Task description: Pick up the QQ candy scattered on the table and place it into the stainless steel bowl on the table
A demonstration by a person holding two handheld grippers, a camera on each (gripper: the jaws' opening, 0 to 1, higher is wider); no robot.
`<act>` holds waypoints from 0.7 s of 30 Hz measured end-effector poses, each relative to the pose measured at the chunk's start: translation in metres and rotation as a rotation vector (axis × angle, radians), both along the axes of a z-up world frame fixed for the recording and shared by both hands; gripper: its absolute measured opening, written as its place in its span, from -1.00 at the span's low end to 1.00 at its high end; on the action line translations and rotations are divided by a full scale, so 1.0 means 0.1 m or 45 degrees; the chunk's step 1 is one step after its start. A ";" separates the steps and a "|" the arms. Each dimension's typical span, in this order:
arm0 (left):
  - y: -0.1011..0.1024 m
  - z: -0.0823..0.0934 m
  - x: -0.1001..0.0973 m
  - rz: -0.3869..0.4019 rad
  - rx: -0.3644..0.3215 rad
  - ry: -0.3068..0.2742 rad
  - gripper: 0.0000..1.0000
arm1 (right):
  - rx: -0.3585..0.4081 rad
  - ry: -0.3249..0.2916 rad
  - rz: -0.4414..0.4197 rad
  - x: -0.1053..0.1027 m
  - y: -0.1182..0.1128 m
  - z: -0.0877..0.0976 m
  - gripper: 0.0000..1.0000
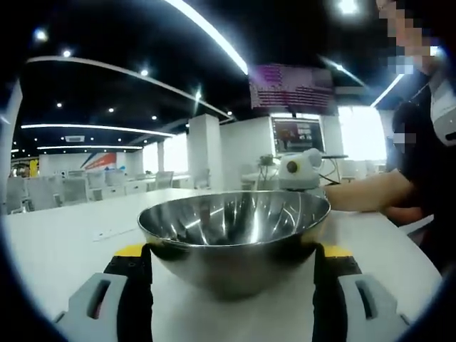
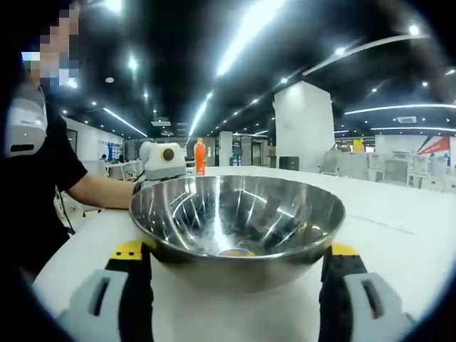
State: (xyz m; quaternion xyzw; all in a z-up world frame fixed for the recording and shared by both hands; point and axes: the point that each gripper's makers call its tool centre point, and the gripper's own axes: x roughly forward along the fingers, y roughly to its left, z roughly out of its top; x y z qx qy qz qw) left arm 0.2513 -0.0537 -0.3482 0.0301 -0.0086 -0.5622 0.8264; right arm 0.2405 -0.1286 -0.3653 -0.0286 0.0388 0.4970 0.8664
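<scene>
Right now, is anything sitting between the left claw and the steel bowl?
Nothing visible. The steel bowl sits directly ahead of the open left claw on the white table, with no object between them.

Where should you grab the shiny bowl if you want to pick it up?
Probably the thin rim of the stainless steel bowl, coming down from above, one jaw inside and one outside. Its rounded, slick sides curve under and look too wide for the open jaws, so a grip around the body would likely slip.
</scene>
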 end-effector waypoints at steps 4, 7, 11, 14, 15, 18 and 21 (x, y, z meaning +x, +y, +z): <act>-0.02 0.00 0.00 0.003 0.026 -0.022 0.88 | -0.020 -0.045 -0.004 -0.03 -0.01 0.03 0.87; -0.02 0.06 0.00 0.000 0.029 -0.025 0.88 | -0.022 -0.076 -0.011 -0.04 -0.02 0.13 0.87; -0.05 0.28 0.02 -0.008 0.015 -0.048 0.88 | -0.001 -0.110 -0.018 -0.02 -0.05 0.35 0.87; -0.07 0.44 0.07 -0.009 0.024 -0.077 0.89 | -0.011 -0.132 -0.022 0.02 -0.06 0.49 0.87; -0.07 0.49 0.10 -0.010 0.025 -0.081 0.89 | -0.011 -0.140 -0.024 0.04 -0.07 0.55 0.87; -0.11 0.59 0.21 -0.008 0.025 -0.078 0.90 | -0.006 -0.134 -0.032 0.15 -0.09 0.65 0.87; -0.14 0.59 0.32 0.005 0.059 -0.088 0.91 | -0.033 -0.140 -0.041 0.28 -0.11 0.66 0.87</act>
